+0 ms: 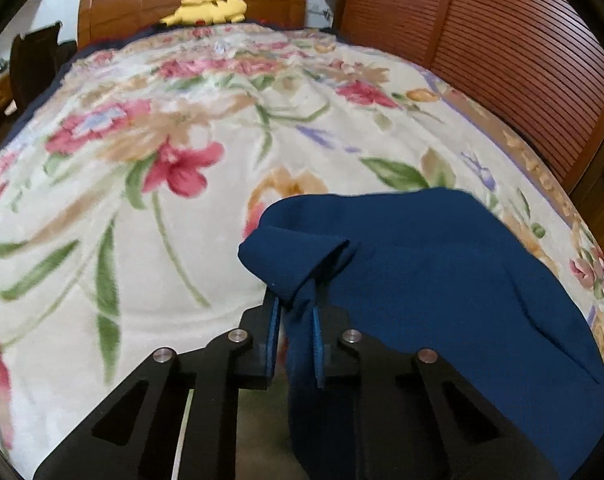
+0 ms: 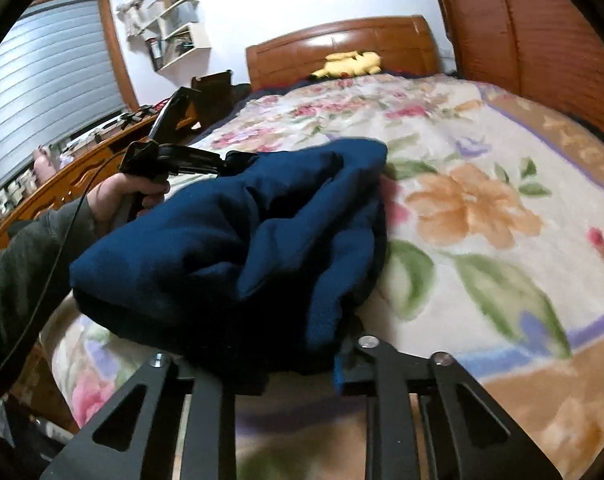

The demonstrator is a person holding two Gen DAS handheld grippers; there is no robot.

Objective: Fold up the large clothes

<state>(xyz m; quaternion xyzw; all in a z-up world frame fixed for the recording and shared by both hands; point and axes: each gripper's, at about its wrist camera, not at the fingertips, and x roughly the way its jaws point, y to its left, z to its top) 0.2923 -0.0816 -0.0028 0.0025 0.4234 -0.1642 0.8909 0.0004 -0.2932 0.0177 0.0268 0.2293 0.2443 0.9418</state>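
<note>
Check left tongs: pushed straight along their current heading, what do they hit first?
The left tongs are already clamped on the navy garment, so that fold comes first. Beyond it, probably the floral blanket on the bed; depth there is unclear.

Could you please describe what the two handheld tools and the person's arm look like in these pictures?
Both tools are black metal linkages with triangular cut-outs and round silver pivot pins. The left tool has flat fingers faced with blue pads; the right tool also shows a blue pad edge. In the right wrist view, the left tool has a pistol-style handle, a thin black cable trails from it, and the arm wears a grey-green sleeve.
</note>
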